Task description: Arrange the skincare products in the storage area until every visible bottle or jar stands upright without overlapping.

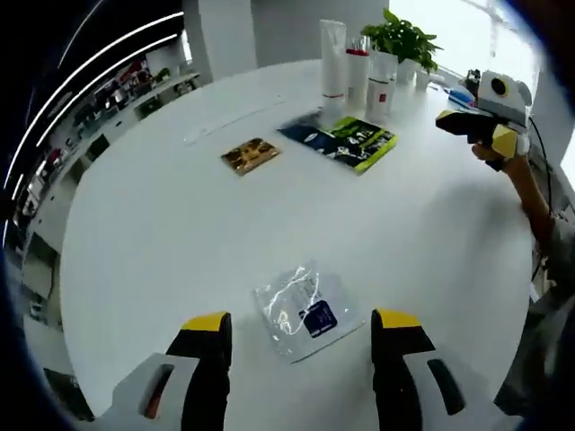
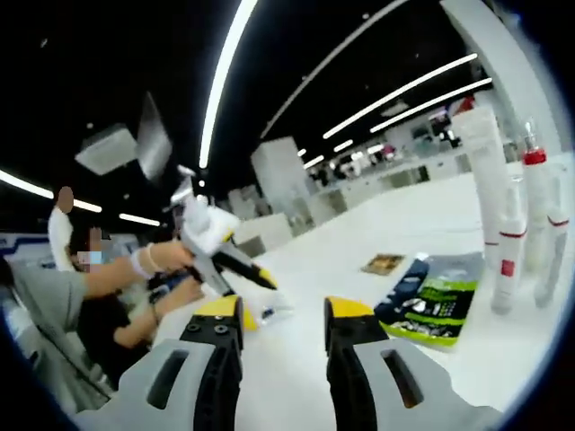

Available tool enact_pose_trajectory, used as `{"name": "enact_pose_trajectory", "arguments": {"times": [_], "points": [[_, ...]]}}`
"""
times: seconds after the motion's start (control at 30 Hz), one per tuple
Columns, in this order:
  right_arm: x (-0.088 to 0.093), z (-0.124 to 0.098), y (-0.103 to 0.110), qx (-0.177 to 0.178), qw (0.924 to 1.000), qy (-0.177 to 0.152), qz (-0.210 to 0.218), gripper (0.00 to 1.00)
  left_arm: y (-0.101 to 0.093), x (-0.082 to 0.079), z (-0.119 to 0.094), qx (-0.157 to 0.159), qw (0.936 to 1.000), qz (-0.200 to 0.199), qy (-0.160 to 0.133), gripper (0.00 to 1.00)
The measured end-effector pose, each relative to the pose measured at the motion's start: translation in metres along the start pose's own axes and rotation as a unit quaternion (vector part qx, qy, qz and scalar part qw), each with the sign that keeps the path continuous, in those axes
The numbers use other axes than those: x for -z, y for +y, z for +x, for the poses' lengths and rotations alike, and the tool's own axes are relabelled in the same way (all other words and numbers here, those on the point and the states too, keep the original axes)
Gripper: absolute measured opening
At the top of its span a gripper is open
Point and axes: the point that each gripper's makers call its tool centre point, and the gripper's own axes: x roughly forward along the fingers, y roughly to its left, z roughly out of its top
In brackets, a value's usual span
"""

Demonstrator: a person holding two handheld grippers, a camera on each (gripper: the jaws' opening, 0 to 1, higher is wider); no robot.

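Two yellow-tipped jaws of the left gripper [image 1: 301, 328] stand apart, empty, above a clear plastic sachet with a dark blue label [image 1: 304, 312] lying flat on the round white table [image 1: 171, 224]. Farther off lie a small gold packet [image 1: 250, 154] and a dark green-edged pouch [image 1: 341, 141], with tall white red-banded skincare bottles [image 1: 359, 76] upright beside a potted green plant [image 1: 404, 40]. Apart too are the right gripper's [image 2: 283, 328] jaws, holding nothing, raised above the table.
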Motion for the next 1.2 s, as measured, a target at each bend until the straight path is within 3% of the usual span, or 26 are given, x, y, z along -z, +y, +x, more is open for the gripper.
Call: {"name": "enact_pose_trajectory", "arguments": {"times": [0.3, 0.4, 0.47, 0.5, 0.77, 0.87, 1.2], "points": [[-0.007, -0.009, -0.005, 0.002, 0.9999, -0.016, 0.006, 0.3, -0.003, -0.012, 0.006, 0.019, 0.9959, -0.07, 0.054, 0.68], [-0.009, -0.01, -0.005, 0.005, 0.9998, -0.02, 0.007, 0.28, -0.003, -0.008, 0.007, 0.001, 0.9938, -0.076, 0.081, 0.61], [-0.009, -0.011, -0.006, 0.006, 0.9997, -0.022, 0.007, 0.27, 0.0, -0.004, 0.007, -0.017, 0.9926, -0.057, 0.106, 0.57], [-0.01, -0.011, -0.007, 0.006, 0.9997, -0.023, 0.009, 0.26, -0.005, -0.006, 0.007, -0.007, 0.9915, -0.07, 0.109, 0.56], [-0.01, -0.013, -0.01, 0.006, 0.9993, -0.029, 0.024, 0.23, -0.011, 0.0, 0.006, -0.01, 0.9892, -0.077, 0.124, 0.53], [-0.011, -0.014, -0.011, 0.006, 0.999, -0.032, 0.03, 0.22, -0.014, 0.002, 0.005, -0.01, 0.9888, -0.078, 0.126, 0.44], [-0.009, -0.015, -0.011, 0.007, 0.9988, -0.033, 0.037, 0.19, -0.017, 0.01, 0.004, 0.005, 0.9906, -0.039, 0.131, 0.38]]}}
